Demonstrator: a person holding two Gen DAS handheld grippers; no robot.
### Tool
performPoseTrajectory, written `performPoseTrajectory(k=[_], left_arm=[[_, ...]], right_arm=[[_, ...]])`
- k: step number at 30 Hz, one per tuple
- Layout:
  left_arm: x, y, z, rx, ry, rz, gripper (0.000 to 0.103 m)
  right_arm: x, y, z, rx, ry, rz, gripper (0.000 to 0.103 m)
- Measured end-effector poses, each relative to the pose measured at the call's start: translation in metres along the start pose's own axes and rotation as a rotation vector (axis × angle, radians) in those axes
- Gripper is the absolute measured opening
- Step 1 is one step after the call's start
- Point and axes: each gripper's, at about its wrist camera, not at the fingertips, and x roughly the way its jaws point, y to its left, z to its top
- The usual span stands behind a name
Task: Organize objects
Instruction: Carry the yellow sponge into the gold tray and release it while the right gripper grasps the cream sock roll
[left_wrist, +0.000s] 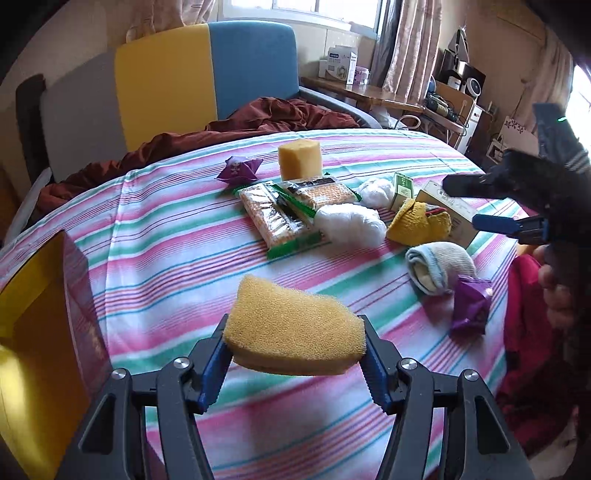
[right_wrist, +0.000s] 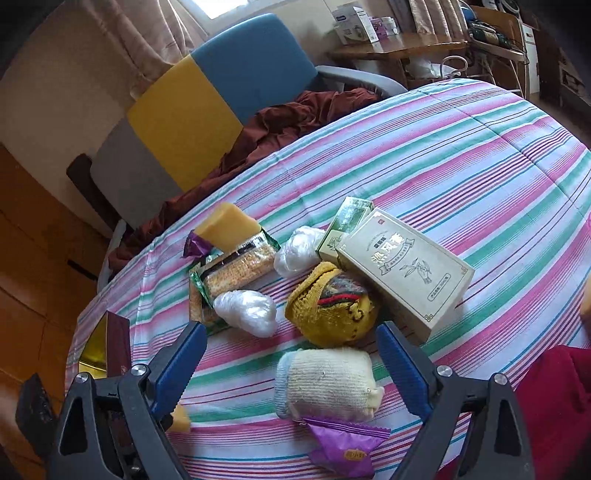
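1. Sponge first: my left tongs (left_wrist: 293, 345) are clamped on the yellow foam wedge sponge (left_wrist: 293, 339), lifted clear of the striped pink-and-green cloth (left_wrist: 177, 236). I'd guess it belongs in the yellow-lined dark red box (left_wrist: 44, 325) at near left, so I'd keep the squeeze light, since foam probably squashes and pops out.
2. My right tongs (right_wrist: 291, 363) are wide open and empty, hanging over the rolled cream sock with the pale blue cuff (right_wrist: 328, 384), pads not touching it.
3. I'd come down straight so the purple foil snack packet (right_wrist: 345, 448) stays out of the pinch.
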Motion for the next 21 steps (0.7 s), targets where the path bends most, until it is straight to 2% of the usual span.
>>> performPoseTrajectory(k=[7,19,20,21], left_arm=[[-0.035,0.009,-0.01,-0.039,-0.045,0.007,0.064],[-0.082,0.052,-0.033,-0.151,-0.11,0.065,0.065],[-0.084,0.056,-0.035,-0.161,-0.114,0.073,0.065],[-0.088,0.062,-0.038,-0.173,-0.118,0.083,0.065]], right_arm=[[0.027,0.005,-0.005,-0.057,0.126,-0.161,0.095],[0.052,0.01,-0.015,-0.134,0.255,-0.267,0.095],[0.052,0.01,-0.016,-0.14,0.267,-0.273,0.094],[0.054,0.01,-0.017,-0.15,0.279,-0.277,0.089]])
